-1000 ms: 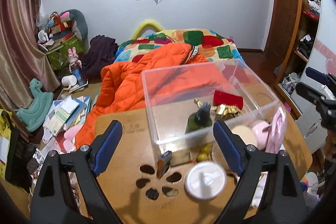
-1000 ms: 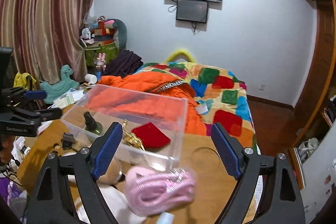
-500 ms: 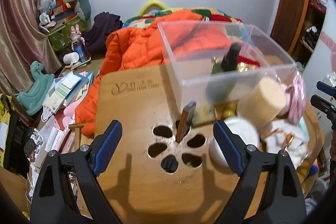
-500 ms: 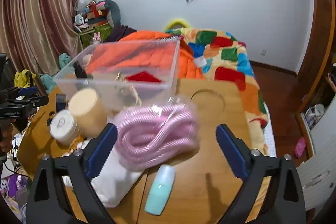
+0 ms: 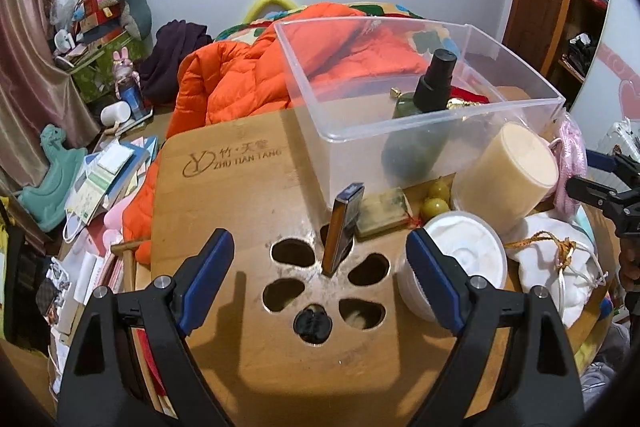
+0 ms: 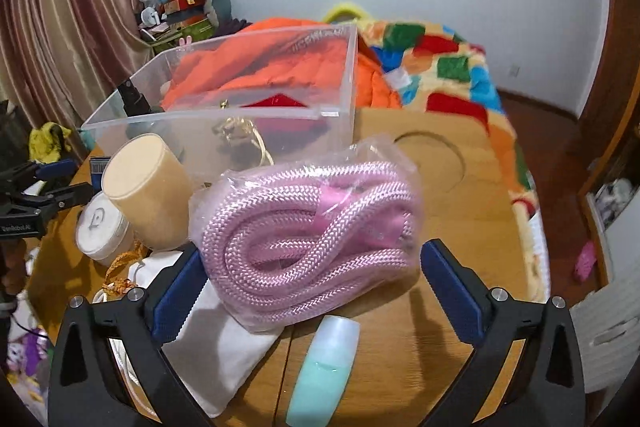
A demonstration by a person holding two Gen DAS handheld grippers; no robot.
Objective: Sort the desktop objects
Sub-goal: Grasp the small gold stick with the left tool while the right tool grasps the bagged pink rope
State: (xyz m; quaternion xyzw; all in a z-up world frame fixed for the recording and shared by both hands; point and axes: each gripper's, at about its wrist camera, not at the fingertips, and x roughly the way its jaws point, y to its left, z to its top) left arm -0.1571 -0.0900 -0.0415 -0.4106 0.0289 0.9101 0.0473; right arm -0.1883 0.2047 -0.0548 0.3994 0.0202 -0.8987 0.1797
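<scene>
A: What sits in front of the right claw (image 6: 308, 283)?

B: A coil of pink braided rope (image 6: 308, 227) sealed in a clear plastic bag, lying on the desk (image 6: 460, 247) between the blue pads. The jaws stand wide apart, with the bag filling most of the gap; I cannot tell if the left pad touches it. A mint-green bottle (image 6: 324, 375) lies on its side just in front of the rope, and a white drawstring pouch (image 6: 208, 331) lies to its left.

A: And the left claw (image 5: 320, 275)?

B: Also spread open, gripping nothing. It hovers over the flower-shaped cutouts in the bamboo desk, where a thin dark gadget (image 5: 343, 227) stands upright in one hole. A white round lid (image 5: 464, 259) sits just beside the right pad.

A: The bin?

B: A clear plastic box (image 5: 400, 131) stands farther back on the desk, with a dark green spray bottle (image 5: 424, 115) upright inside, plus something red and something gold. A cream cylinder (image 5: 508, 175) leans against its front.

A: The room?

B: A bed with an orange jacket (image 5: 240, 83) and patchwork blanket (image 6: 448, 67) behind the desk, a screen on the white wall, striped curtains, and clutter on the floor.
</scene>
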